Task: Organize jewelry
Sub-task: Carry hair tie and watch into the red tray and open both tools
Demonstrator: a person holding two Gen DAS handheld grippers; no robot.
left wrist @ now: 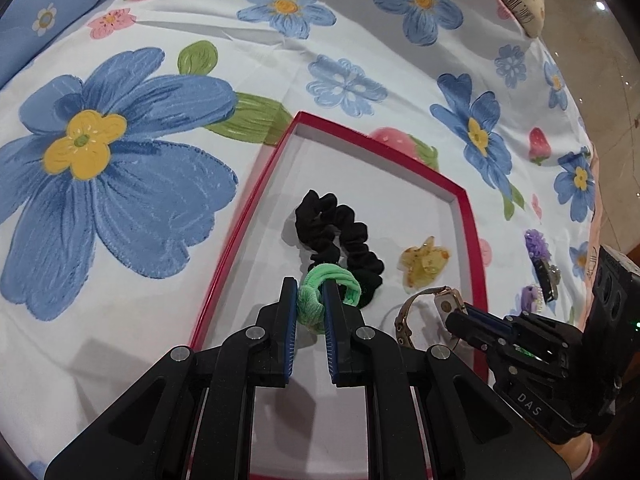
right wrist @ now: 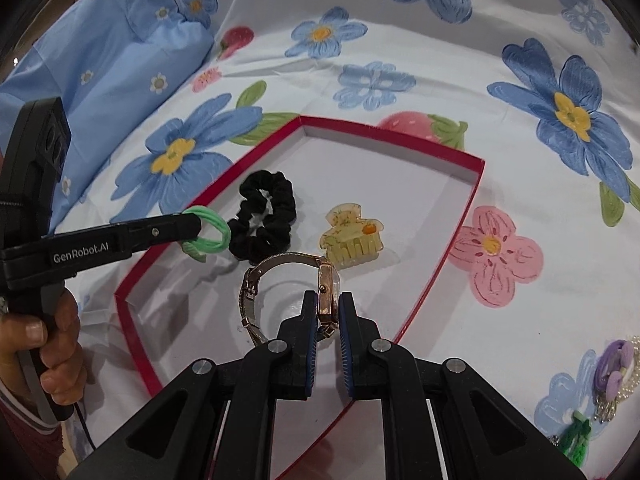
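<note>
A red-rimmed white tray (left wrist: 474, 240) (right wrist: 474, 204) lies on a flowered bedsheet. In it rest a black scrunchie (left wrist: 340, 236) (right wrist: 266, 216) and a yellow translucent claw clip (left wrist: 424, 262) (right wrist: 352, 240). My left gripper (left wrist: 310, 292) (right wrist: 198, 226) is shut on a green hair tie (left wrist: 324, 292) (right wrist: 210, 232), held over the tray beside the scrunchie. My right gripper (right wrist: 328, 302) (left wrist: 460, 314) is shut on the case of a gold wristwatch (right wrist: 326, 288) (left wrist: 440, 300); its metal band (right wrist: 256, 292) loops out to the left, low over the tray floor.
Outside the tray on the right lie purple flower hair pieces with pearls (left wrist: 538, 264) (right wrist: 618, 368) and a green clip (right wrist: 576, 438). A blue pillow (right wrist: 100, 60) sits at the back left. A hand (right wrist: 48, 344) holds the left gripper's handle.
</note>
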